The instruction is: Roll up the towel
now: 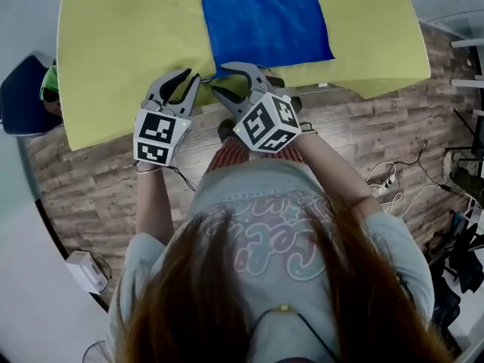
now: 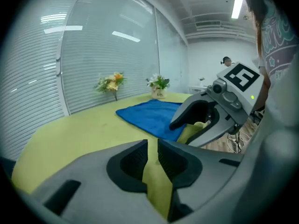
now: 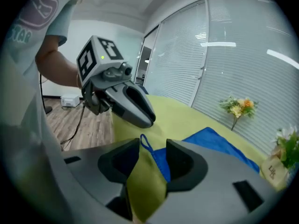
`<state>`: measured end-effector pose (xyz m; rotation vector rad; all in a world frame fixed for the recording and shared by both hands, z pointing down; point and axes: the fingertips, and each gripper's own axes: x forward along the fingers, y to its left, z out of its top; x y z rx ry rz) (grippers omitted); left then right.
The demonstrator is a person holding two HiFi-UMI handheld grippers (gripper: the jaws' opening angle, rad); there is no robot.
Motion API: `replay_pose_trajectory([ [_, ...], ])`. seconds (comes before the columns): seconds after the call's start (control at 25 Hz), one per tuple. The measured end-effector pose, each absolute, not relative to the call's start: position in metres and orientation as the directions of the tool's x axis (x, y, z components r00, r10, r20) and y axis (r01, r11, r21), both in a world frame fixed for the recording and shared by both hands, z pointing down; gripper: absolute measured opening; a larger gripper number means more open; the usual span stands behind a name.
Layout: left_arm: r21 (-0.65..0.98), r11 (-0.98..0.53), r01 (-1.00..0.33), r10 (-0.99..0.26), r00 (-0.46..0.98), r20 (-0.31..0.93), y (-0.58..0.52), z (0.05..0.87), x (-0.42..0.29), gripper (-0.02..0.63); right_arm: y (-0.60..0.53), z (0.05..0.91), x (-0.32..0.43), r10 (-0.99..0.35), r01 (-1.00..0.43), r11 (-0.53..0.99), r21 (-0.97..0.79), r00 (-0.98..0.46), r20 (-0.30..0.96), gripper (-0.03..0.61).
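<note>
As right claw (image 3: 153, 147) gapes, towel (image 3: 208, 135) corner ahead.

wood-plank floor (image 1: 83, 180) below, blinds (image 3: 243, 55) behind a glass wall (image 2: 107, 55).

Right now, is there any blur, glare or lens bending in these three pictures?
Head view: evenly lit, blue towel sharp, edges bowed by the wide lens. Left gripper view: blinds curve strongly, ceiling light flares. Right gripper view: lamp reflections streak the glass wall; flowers slightly soft.
</note>
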<state>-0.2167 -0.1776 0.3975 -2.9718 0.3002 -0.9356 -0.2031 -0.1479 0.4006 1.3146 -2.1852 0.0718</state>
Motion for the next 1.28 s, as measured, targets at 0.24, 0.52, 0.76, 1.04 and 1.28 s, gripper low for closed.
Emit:
replay_pose_trajectory([
  [0.24,-0.069,-0.992,-0.105,-0.125,0.831,0.542,-0.190,0.393,-0.221,0.035,-0.156,0.423,-0.212,-0.762,-0.827,0.508,0.240,-0.302,0.572,0.164],
  [0.52,-0.088,-0.996,-0.007,-0.053,0.837,0.545,-0.196,0.400,-0.224,0.035,-0.160,0.427,-0.210,-0.734,-0.823,0.521,0.226,-0.297,0.610,0.056],
  [0.76,-0.169,-0.972,0.163,0.045,0.836,0.547,-0.188,0.400,-0.209,0.035,-0.160,0.416,-0.207,-0.766,-0.835,0.495,0.240,-0.288,0.575,0.015],
  [1.04,-0.210,-0.936,0.283,0.134,0.837,0.531,-0.178,0.392,-0.183,0.037,-0.160,0.388,-0.188,-0.838,-0.848,0.436,0.301,-0.261,0.479,0.013],
  [1.28,-0.226,-0.936,0.270,0.109,0.834,0.542,-0.181,0.389,-0.167,0.037,-0.159,0.362,-0.161,-0.870,-0.883,0.393,0.255,-0.267,0.415,0.012],
])
